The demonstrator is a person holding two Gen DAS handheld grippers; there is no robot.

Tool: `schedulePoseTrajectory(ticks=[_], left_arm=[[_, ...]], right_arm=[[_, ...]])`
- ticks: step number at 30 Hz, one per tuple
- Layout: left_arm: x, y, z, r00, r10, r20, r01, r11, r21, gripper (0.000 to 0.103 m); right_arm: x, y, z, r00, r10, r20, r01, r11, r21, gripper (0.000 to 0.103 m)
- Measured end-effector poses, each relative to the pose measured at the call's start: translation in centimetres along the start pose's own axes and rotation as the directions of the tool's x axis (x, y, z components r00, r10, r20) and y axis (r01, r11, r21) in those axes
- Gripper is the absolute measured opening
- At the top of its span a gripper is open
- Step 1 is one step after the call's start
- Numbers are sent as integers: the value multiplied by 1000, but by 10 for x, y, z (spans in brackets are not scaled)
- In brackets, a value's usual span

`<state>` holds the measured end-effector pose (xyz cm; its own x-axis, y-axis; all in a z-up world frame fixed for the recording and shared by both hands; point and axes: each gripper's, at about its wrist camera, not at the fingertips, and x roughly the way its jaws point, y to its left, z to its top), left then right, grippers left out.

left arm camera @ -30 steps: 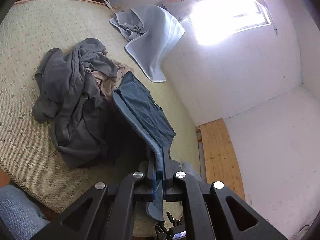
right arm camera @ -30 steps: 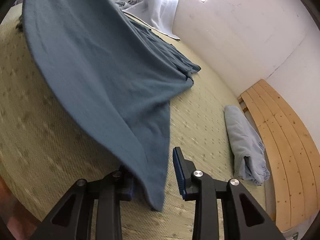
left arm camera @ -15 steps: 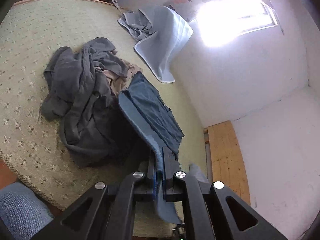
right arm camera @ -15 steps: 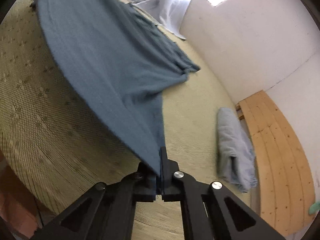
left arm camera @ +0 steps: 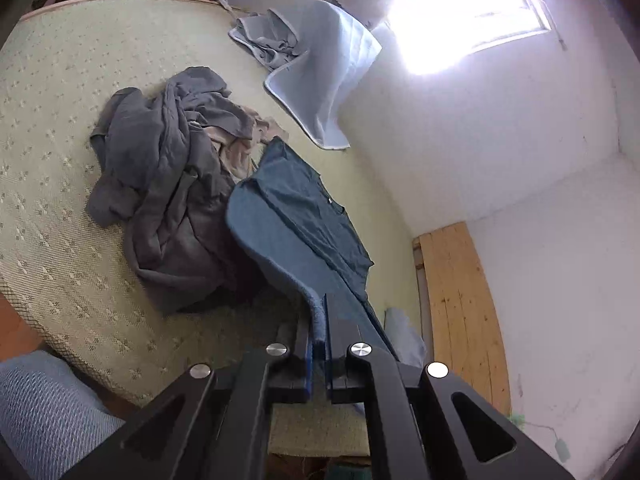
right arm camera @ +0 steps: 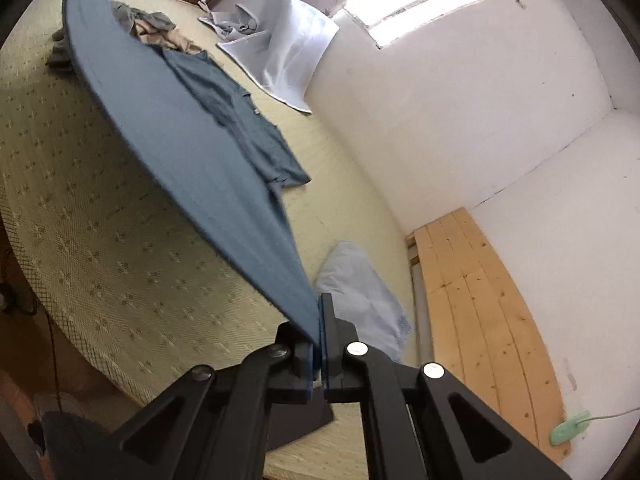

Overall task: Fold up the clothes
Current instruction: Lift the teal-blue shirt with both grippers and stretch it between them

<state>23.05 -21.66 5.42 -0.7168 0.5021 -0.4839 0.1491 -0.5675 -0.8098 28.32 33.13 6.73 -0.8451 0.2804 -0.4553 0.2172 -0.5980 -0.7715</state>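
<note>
A blue T-shirt [left arm camera: 304,216] lies partly on the pale green mattress [left arm camera: 56,128], its near hem lifted. My left gripper [left arm camera: 319,332] is shut on one hem corner. My right gripper [right arm camera: 319,334] is shut on the other hem corner of the same blue T-shirt [right arm camera: 180,120], which stretches taut up and to the left above the mattress [right arm camera: 100,248]. The shirt's collar end and one sleeve rest on the mattress.
A grey clothes pile [left arm camera: 168,184] with a beige garment lies left of the shirt. A light blue blanket [left arm camera: 320,68] hangs against the white wall. A folded light blue garment [right arm camera: 360,292] lies near the wooden bed slats [right arm camera: 484,308]. A grey-blue cushion [left arm camera: 44,412] shows at the lower left.
My right gripper has shut on the shirt's hem corner and lifted it, pulling the cloth taut. My left gripper has kept its hold and risen with the hem.
</note>
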Motion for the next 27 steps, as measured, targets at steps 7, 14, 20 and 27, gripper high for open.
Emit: schedulePoseTrajectory(ticks=[7, 14, 20, 27], left_arm=[[-17, -22, -13, 998, -28, -48, 31, 998, 62, 2], [-54, -40, -24, 996, -73, -57, 78, 993, 86, 2], [-94, -59, -31, 994, -103, -36, 107, 986, 128, 2], [-126, -87, -30, 989, -148, -6, 146, 972, 183, 2]], right_arm=[[-47, -38, -12, 999, 18, -42, -16, 999, 38, 0], [-94, -64, -16, 998, 50, -40, -47, 996, 71, 0], [-135, -90, -14, 999, 51, -7, -50, 995, 87, 0], [-178, -115, -10, 996, 79, 52, -84, 989, 118, 0]])
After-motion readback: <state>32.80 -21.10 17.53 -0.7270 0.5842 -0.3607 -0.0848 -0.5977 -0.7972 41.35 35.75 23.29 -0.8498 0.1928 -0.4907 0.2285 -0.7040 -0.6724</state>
